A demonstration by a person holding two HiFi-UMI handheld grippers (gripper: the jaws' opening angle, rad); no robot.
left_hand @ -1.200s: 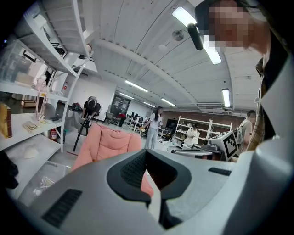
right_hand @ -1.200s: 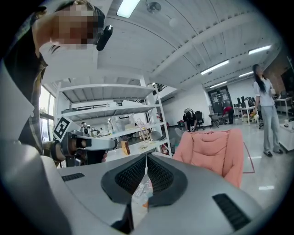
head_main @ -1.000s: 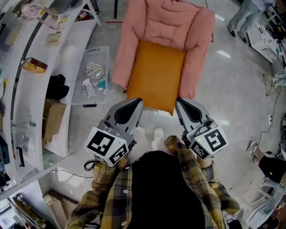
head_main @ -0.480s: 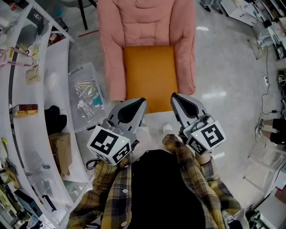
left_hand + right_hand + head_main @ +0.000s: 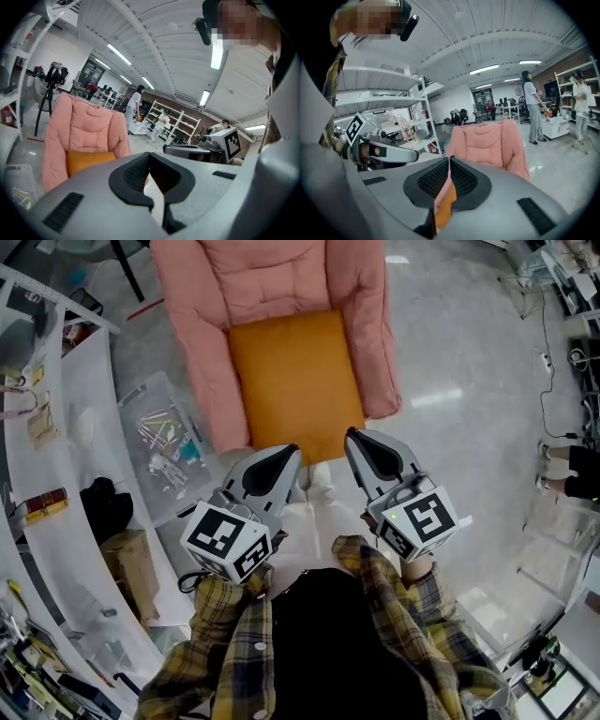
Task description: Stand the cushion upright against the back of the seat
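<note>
An orange cushion (image 5: 295,381) lies flat on the seat of a pink padded armchair (image 5: 272,277). In the head view my left gripper (image 5: 290,449) is shut and empty, with its tip just short of the cushion's front edge. My right gripper (image 5: 352,433) is also shut and empty, and it points at the cushion's front right corner. In the left gripper view the cushion (image 5: 88,160) shows low on the armchair (image 5: 79,129), beyond the left gripper (image 5: 149,155). In the right gripper view the right gripper (image 5: 449,158) points at the armchair (image 5: 487,140), with a strip of cushion (image 5: 446,206) showing past it.
A clear plastic box (image 5: 169,442) of small items sits on the floor left of the chair. White curved shelving (image 5: 56,474) with clutter and a cardboard box (image 5: 131,559) runs along the left. People stand far off among shelves (image 5: 533,105). A tripod (image 5: 47,93) stands behind the chair.
Both grippers have moved forward and down toward the cushion's front edge, staying shut. In the head view the armchair has come closer and shifted left.
</note>
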